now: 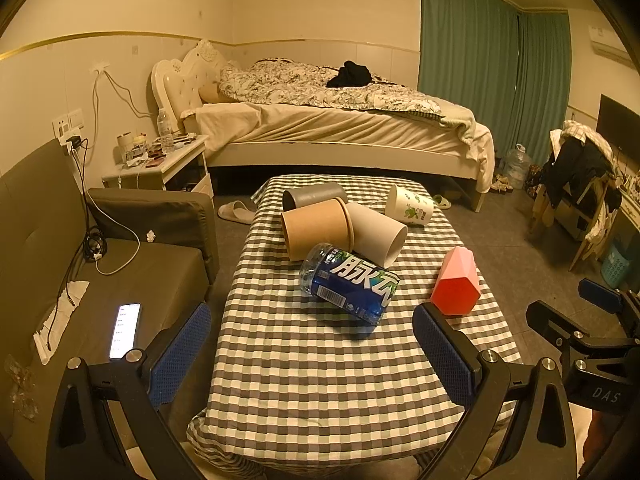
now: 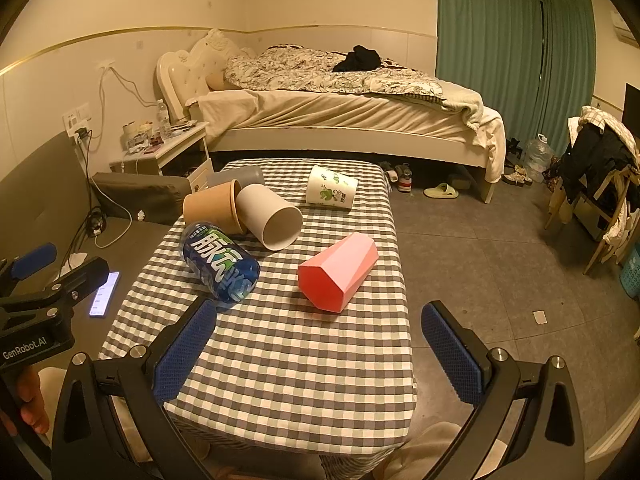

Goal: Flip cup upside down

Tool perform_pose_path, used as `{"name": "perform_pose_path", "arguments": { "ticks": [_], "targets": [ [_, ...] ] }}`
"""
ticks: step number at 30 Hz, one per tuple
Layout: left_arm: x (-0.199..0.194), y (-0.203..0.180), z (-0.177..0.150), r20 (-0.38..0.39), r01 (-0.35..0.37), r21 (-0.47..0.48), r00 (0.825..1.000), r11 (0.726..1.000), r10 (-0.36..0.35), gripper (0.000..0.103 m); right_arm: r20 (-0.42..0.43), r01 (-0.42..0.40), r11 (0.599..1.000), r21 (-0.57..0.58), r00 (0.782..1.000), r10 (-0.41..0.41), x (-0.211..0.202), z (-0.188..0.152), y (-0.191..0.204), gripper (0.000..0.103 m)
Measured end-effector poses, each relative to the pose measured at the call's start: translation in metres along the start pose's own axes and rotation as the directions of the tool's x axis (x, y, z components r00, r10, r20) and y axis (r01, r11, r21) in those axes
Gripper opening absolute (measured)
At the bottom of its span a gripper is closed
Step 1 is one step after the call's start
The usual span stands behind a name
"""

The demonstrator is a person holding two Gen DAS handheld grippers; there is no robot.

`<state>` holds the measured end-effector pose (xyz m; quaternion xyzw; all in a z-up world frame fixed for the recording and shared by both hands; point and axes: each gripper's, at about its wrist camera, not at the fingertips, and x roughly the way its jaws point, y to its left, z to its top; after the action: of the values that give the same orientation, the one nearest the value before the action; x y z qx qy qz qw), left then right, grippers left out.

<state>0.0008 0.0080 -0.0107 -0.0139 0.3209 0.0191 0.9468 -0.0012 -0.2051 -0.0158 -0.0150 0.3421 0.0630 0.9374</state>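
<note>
Several cups lie on their sides on the checkered table (image 1: 320,368) (image 2: 288,360): a pink faceted cup (image 1: 456,282) (image 2: 340,270), a white cup (image 1: 378,236) (image 2: 272,216), a brown paper cup (image 1: 316,228) (image 2: 214,206), a grey cup (image 1: 314,196) (image 2: 236,178) and a white cup with green print (image 1: 410,206) (image 2: 332,190). My left gripper (image 1: 312,352) is open and empty near the table's front edge. My right gripper (image 2: 318,348) is open and empty, short of the pink cup.
A blue-labelled plastic bottle (image 1: 350,284) (image 2: 220,266) lies on the table by the cups. A grey sofa with a lit phone (image 1: 125,330) stands to the left. A bed (image 1: 340,120) and nightstand (image 1: 160,160) stand behind the table.
</note>
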Motion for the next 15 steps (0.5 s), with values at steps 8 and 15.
{"name": "perform_pose_path", "arguments": {
  "ticks": [8, 15],
  "targets": [
    [0.0013, 0.0005, -0.0022, -0.002, 0.001, -0.001, 1.0, 1.0, -0.001, 0.103, -0.005, -0.007, 1.0, -0.001, 1.0, 0.007, 0.0006, -0.0033, 0.0027, 0.103],
    [0.0011, 0.0015, -0.0029, -0.002, -0.003, 0.0, 1.0, 1.0, 0.003, 0.103, -0.01, -0.018, 1.0, 0.002, 1.0, 0.018, -0.0003, -0.0031, 0.0022, 0.103]
  ]
}}
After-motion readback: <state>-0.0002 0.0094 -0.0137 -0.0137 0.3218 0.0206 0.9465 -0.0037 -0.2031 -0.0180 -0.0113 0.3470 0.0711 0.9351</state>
